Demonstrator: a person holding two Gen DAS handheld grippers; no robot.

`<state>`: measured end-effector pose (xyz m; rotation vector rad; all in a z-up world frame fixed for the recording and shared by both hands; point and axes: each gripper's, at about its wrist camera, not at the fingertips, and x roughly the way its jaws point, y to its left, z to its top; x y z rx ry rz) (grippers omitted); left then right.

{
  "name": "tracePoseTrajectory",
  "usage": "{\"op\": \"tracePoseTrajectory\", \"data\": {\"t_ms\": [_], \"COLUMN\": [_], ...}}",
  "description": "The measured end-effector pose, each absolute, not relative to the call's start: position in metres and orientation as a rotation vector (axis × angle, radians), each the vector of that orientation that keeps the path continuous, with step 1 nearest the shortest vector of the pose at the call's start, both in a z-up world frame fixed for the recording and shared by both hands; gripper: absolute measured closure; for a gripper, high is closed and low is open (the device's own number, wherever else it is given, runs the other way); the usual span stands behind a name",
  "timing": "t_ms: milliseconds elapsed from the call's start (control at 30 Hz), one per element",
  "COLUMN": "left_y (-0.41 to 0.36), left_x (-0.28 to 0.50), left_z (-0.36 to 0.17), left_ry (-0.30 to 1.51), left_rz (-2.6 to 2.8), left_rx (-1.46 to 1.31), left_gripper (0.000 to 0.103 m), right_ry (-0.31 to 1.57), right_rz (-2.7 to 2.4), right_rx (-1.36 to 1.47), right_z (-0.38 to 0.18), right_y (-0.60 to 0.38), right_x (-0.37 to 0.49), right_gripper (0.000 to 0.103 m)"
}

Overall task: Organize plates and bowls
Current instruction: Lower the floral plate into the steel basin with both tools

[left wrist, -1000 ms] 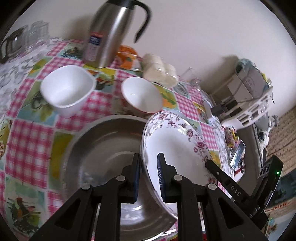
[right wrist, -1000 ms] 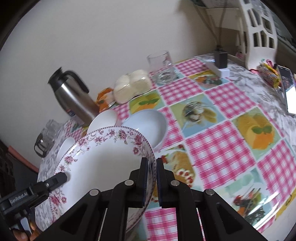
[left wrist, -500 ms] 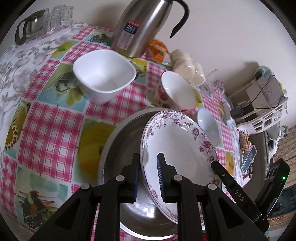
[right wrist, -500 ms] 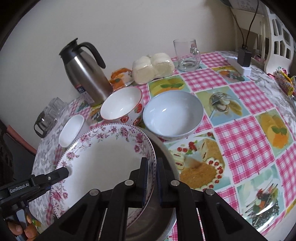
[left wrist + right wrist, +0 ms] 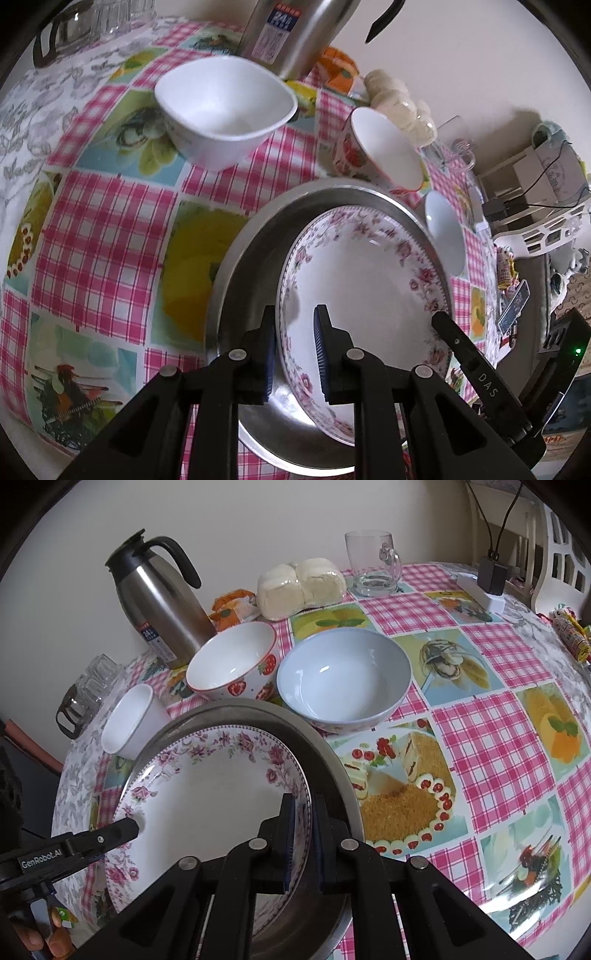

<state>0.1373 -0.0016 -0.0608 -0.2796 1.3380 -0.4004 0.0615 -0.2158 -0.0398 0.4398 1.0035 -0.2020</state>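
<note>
- Since a second ago, both grippers have lowered the floral plate (image 5: 369,280) from a steep tilt until it lies nearly flat inside the steel basin (image 5: 251,258).
- Nearest, the left gripper (image 5: 294,349) straddles the plate's near rim, its pads looking slightly wider than the rim, so a firm clamp cannot be told; the right gripper (image 5: 303,840) pinches the opposite rim, jaws close on it.
- Judged step: seating the plate in the basin. Next, both jaws likely need to part and lift straight clear.
- Glazed, glossy porcelain with a pink flower border sits against dull brushed metal, on a slick checked tablecloth (image 5: 491,738).
- Beyond stand a strawberry bowl (image 5: 232,662), a pale blue bowl (image 5: 343,677) and a squarish white bowl (image 5: 225,107), unstacked.
</note>
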Motion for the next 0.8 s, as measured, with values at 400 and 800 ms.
{"op": "tracePoseTrajectory", "data": {"t_ms": [400,800], "left_y": [-0.003,0.009], "left_x": [0.138,0.140], "left_z": [-0.069,-0.066], "left_ry": [1.375,1.360], "left_rz": [-0.378,-0.344], "left_rx": [-0.286,-0.327], "left_gripper": [0.085,0.085], "right_ry": [1.030,1.067], "right_rz": [-0.197,-0.182], "right_rx": [0.412,0.424], "right_z": [-0.043,-0.050], "right_y": [-0.213,-0.213], "right_x": [0.063,0.065], "right_gripper": [0.092,0.091]}}
